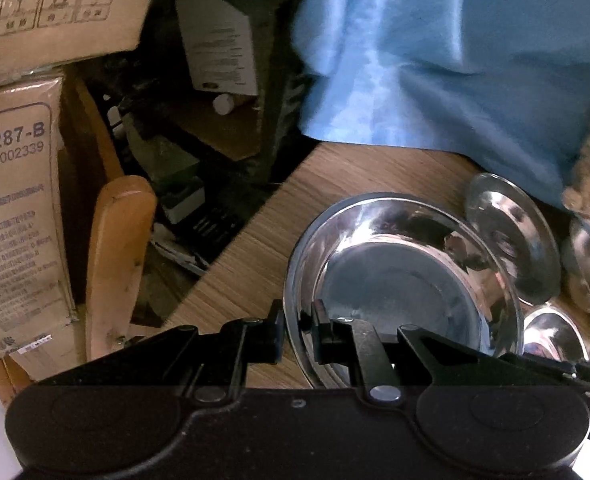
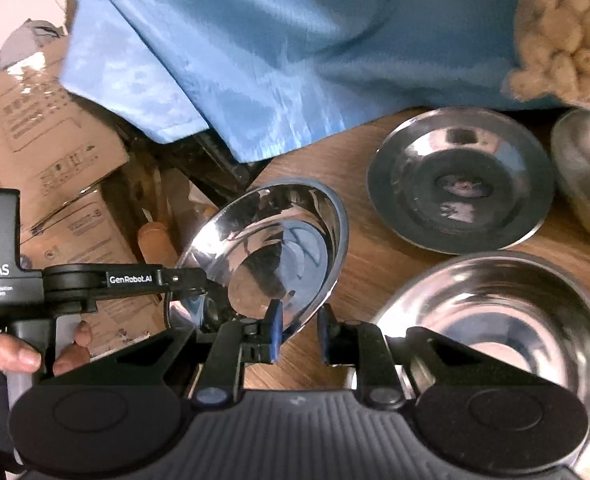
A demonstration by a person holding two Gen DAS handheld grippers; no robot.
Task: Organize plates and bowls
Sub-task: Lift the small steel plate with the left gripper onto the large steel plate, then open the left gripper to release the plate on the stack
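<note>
Here, both tools grip one steel bowl (image 2: 271,248). Left tool (image 1: 299,334), low centre of its own view, is clenched on the bowl's near rim, one finger outside the wall, one inside. Right tool (image 2: 299,330), low centre of its view, blue pads pinching the bowl's lower edge; the bowl sits tilted there, centre-left of frame, its mouth facing the camera. The left tool's arm reaches in from the left edge, a hand (image 2: 35,354) on its grip at lower left.

Outward on the wooden table (image 2: 359,248): a shallow steel plate (image 2: 459,184) upper right of the held bowl, apart from it. A deep steel bowl (image 2: 507,320) at lower right, just beside the right tool. Another steel vessel (image 2: 583,172) cut off at the right edge.

Blue cloth (image 2: 255,60) drapes over the table's far edge, across the top of frame. Bag of pale round lumps (image 2: 567,36) upper right. Cardboard boxes (image 1: 19,208) stacked off the table, left of the left wrist view.
</note>
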